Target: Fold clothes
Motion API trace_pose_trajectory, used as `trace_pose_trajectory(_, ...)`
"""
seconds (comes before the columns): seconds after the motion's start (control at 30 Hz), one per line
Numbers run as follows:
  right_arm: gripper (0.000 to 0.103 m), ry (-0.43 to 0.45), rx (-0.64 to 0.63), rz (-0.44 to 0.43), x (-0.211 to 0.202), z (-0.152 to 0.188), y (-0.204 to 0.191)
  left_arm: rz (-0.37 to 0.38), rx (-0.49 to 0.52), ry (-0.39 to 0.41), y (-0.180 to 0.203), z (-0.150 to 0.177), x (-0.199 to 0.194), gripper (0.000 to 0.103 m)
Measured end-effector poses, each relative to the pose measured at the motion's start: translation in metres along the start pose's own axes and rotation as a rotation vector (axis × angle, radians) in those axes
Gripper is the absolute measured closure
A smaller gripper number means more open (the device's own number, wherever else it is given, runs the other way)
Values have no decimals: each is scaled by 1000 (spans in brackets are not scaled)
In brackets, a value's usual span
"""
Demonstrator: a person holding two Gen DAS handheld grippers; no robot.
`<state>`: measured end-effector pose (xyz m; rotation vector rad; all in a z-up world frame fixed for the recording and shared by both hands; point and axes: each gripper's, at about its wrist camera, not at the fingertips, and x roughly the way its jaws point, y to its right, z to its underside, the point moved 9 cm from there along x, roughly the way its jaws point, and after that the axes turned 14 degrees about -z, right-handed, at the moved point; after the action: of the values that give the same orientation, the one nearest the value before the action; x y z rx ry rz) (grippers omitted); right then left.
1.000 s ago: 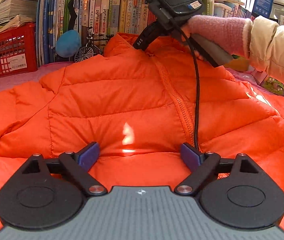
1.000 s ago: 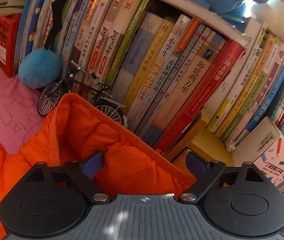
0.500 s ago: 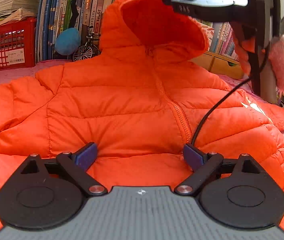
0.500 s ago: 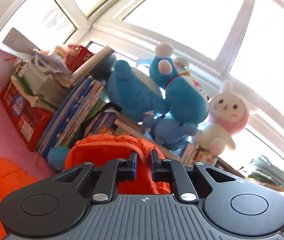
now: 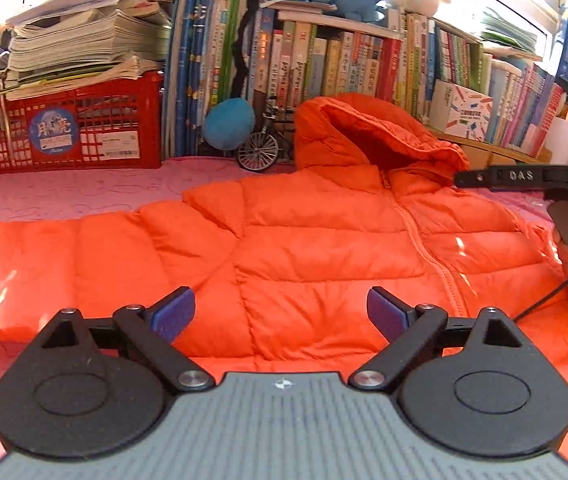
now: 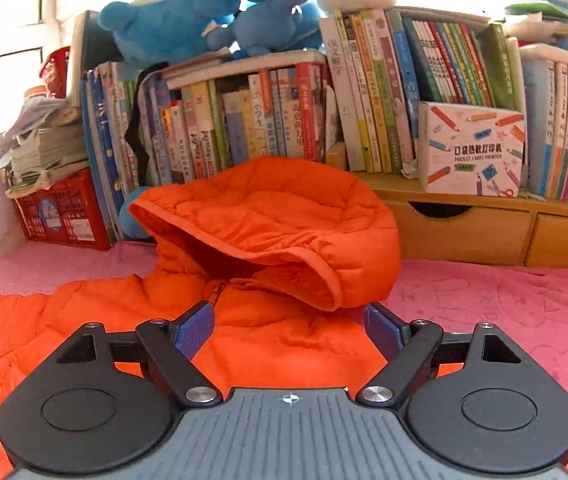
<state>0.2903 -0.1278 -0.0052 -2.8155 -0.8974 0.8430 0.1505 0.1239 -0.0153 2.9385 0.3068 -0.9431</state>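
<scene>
Hood just released, right gripper (image 6: 290, 330) fingers have opened empty above the puffy orange hooded down jacket (image 5: 324, 248), left gripper (image 5: 279, 312) equally wide; folding a sleeve inward likely follows

pink mat (image 6: 504, 312), orange jacket (image 5: 324, 248) (spread flat)

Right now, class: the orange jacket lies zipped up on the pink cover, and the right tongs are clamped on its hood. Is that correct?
Not quite. The right wrist view shows the right tongs open, with the hood lying free beyond them. The orange jacket does lie zipped on the pink cover.
</scene>
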Motion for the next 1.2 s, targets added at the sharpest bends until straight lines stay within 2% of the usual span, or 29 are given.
trace_pose_trajectory(0.13, 25, -58, -83, -21, -6, 31, -18, -31, -131, -39, -29, -4, 12, 9)
trace_pose_trajectory(0.2, 25, -91, -119, -34, -6, 42, -23, -33, -151, -52, -29, -9, 20, 9)
trace_pose_trajectory(0.3, 26, -131, -117, -6, -3, 58, -24, -84, -84, -12, -18, -20, 30, 9)
trace_pose_trajectory(0.37, 26, -116, -65, 41, -10, 57, -19, -145, -47, -27, -18, -20, 35, 9)
trace_pose_trajectory(0.5, 24, -35, 75, 89, -62, 62, -6, -150, -102, -90, -42, 5, 18, 9)
trace_pose_trajectory(0.63, 21, 34, 186, 165, -133, 93, 9, -161, -257, -165, -81, 27, -2, 9)
trace_pose_trajectory(0.73, 21, 31, 236, 196, -159, 115, 15, -99, -335, -208, -90, 35, -9, 9)
trace_pose_trajectory(0.83, 21, 10, 237, 177, -159, 126, 18, -62, -325, -244, -82, 39, -3, 8)
trace_pose_trajectory(0.93, 21, -11, 272, 121, -141, 132, 23, -69, -258, -225, -72, 33, 7, 8)
trace_pose_trajectory(1.03, 20, -3, 271, 94, -126, 125, 26, -72, -257, -196, -68, 24, 25, 8)
trace_pose_trajectory(1.1, 25, 2, 281, 74, -118, 119, 30, -81, -279, -180, -66, 15, 34, 15)
trace_pose_trajectory(1.13, 33, 5, 293, 55, -115, 117, 31, -82, -291, -173, -65, 12, 38, 28)
trace_pose_trajectory(1.17, 47, 7, 307, 45, -114, 116, 32, -88, -295, -168, -63, 10, 40, 41)
trace_pose_trajectory(1.2, 55, 5, 323, 37, -114, 115, 33, -102, -272, -164, -59, 11, 39, 47)
